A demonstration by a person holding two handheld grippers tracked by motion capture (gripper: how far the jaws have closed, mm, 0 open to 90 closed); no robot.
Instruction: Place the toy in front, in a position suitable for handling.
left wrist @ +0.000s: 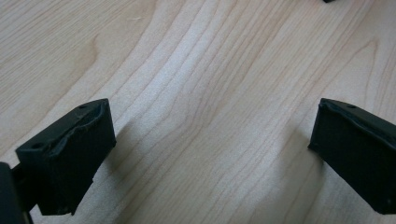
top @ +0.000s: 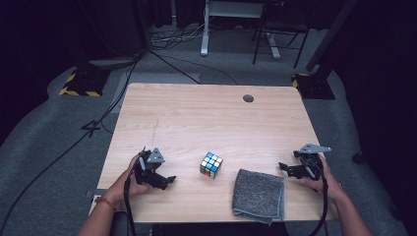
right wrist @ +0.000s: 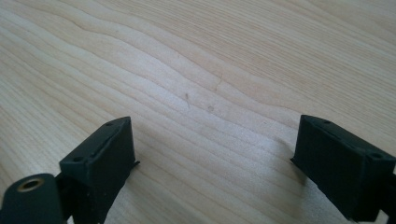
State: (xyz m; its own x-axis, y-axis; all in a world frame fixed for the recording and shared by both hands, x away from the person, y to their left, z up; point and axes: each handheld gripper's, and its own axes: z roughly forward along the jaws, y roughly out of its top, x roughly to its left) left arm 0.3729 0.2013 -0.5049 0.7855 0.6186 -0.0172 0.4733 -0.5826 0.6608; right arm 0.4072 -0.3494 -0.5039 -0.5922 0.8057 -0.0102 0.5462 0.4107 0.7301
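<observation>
Fig.: two hand-held grippers at rest on a wooden table (top: pixel 206 118), w/ work items between them. Near edge, high view: both forearms enter from the bottom, angled outward; the left wrist wears a red band. The left hand (top: pixel 129 179) wraps the left gripper (top: pixel 167 180) from behind, its jaws pointing right toward the table's middle and sitting low over the wood; a cable drops from it past the table edge. In the left gripper view the two black jaws stand wide apart, nothing between them, bare wood grain below. The right hand (top: pixel 322 178) holds the right gripper (top: pixel 283 167) near the table's right edge, jaws pointing left, inward; grey three-cornered plate on top. In the right gripper view its jaws are likewise spread wide, w/ only wood between. Between the hands: a folded grey towel (top: pixel 259 194) lies flat at the near edge, just left of the right gripper, and a Rubik's cube (top: pixel 211 164) sits just beyond the towel's left corner, apart from it and from both grippers. Farther off: a round cable hole (top: pixel 248 98) near the far edge.
</observation>
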